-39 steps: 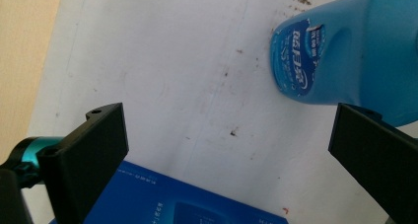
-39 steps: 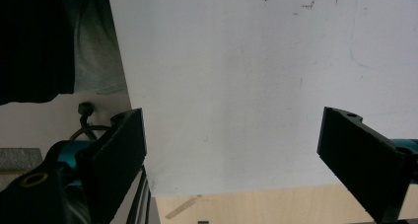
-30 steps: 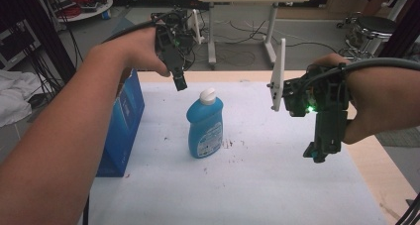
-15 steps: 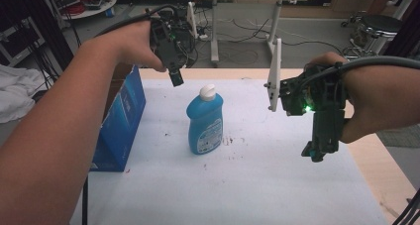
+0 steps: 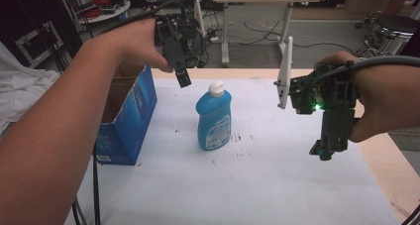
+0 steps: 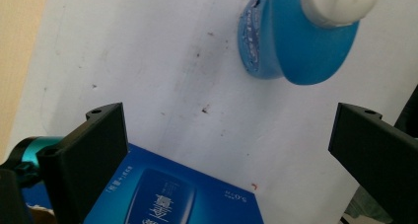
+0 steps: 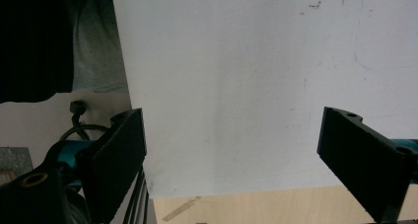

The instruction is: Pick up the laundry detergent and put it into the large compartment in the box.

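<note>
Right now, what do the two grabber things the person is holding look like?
Both are black. The left gripper and the right gripper each have two flat black jaws with teal parts at the base, a white upright plate, and a thick dark cable. The right one shows a green light. The forearms are bare.

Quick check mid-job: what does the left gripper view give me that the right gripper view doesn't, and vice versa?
Left gripper view alone: the blue detergent bottle with its white cap, plus the blue carton under the open left claw. Right gripper view alone: the table's wooden edge and a dark cable beyond it, below the open right claw. Both share the white, speckled table cover.
</note>
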### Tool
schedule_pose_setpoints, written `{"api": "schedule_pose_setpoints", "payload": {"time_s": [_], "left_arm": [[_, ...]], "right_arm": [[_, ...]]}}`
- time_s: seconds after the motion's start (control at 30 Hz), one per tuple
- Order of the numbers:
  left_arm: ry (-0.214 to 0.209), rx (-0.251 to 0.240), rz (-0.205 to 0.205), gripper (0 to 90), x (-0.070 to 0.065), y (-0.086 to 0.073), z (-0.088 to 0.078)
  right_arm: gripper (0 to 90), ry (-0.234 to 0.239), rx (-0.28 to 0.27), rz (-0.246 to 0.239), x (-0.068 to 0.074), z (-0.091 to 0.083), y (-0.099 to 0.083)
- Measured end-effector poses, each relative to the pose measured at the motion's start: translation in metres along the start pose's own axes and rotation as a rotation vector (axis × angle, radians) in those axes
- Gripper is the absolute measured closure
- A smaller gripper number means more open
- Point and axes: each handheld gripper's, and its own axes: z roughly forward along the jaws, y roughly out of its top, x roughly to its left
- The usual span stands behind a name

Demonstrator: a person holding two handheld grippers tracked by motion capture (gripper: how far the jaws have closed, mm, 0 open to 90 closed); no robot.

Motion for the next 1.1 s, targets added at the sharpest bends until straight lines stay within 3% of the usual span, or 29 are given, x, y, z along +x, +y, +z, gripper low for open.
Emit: {"api": "schedule_pose_setpoints", "payload": {"time_s": [0.23, 0.4, 0.53, 1.1], "left_arm": [[-0.009, -0.004, 0.018, 1.7, -0.015, -0.001, 0.007], [-0.037, -0.018, 0.007, 1.7, -0.021, -0.001, 0.012], [-0.058, -0.010, 0.022, 1.7, -0.028, 0.004, 0.018], [-0.076, 0.002, 0.041, 1.7, -0.037, 0.026, 0.039]], "right_arm": [[10.5, -0.004, -0.001, -0.001, 0.007, 0.001, -0.002], [10.5, -0.007, -0.007, -0.004, 0.008, 0.001, -0.001], [10.5, -0.005, -0.013, -0.013, 0.009, 0.002, 0.001], [10.5, 0.000, -0.012, -0.011, 0.008, 0.007, 0.001]]}}
